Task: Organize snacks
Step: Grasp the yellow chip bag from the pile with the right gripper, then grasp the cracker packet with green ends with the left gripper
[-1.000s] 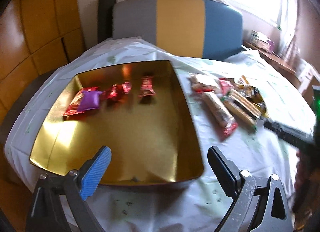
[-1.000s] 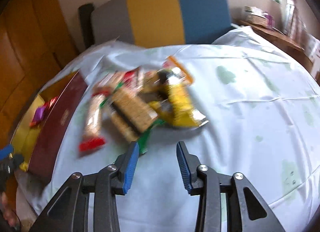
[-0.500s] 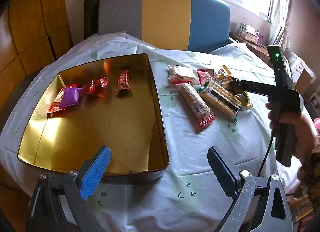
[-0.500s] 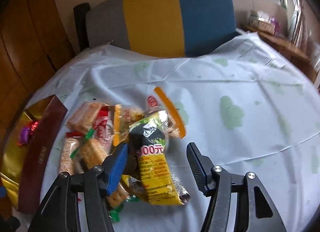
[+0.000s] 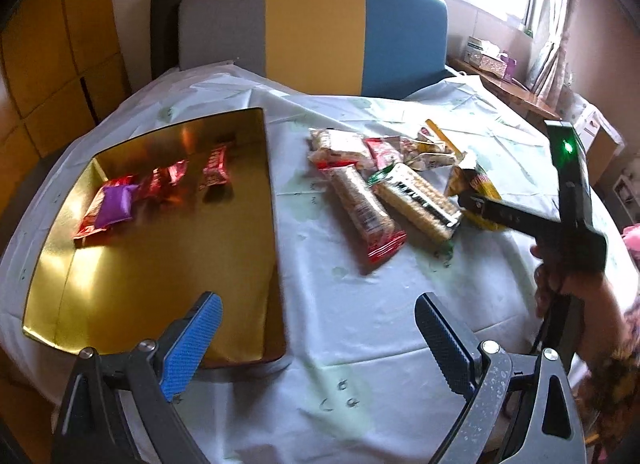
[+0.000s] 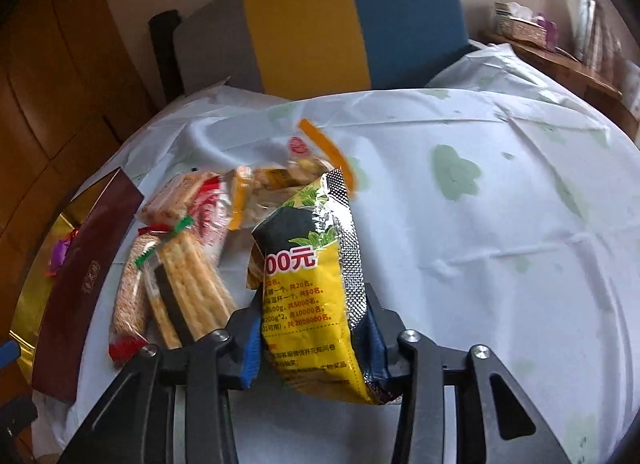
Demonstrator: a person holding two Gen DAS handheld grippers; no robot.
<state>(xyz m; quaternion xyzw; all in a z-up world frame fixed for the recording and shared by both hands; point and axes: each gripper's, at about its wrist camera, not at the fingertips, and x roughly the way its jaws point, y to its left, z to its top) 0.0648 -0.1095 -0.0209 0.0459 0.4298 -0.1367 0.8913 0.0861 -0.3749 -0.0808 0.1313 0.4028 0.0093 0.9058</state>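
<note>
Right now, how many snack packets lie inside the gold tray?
4 at least, in a row along the gold tray's far end: a red packet under a purple packet, a red candy, a red bar. Blur may hide more.

Right tongs closing on yellow packet, left tongs agape

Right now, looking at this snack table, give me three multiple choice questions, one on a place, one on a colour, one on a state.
1. Where is the purple packet? A in the gold tray; B on the chair; C on the cloth.
2. What colour is the pad on the left claw? A red; B blue; C green.
3. What is the right claw doing? A hanging empty; B pushing the tray; C closing on the yellow bag.

Answers: A, it lies with red sweets in the tray. B, one pad is blue. C, the bag sits between its pads.
</note>
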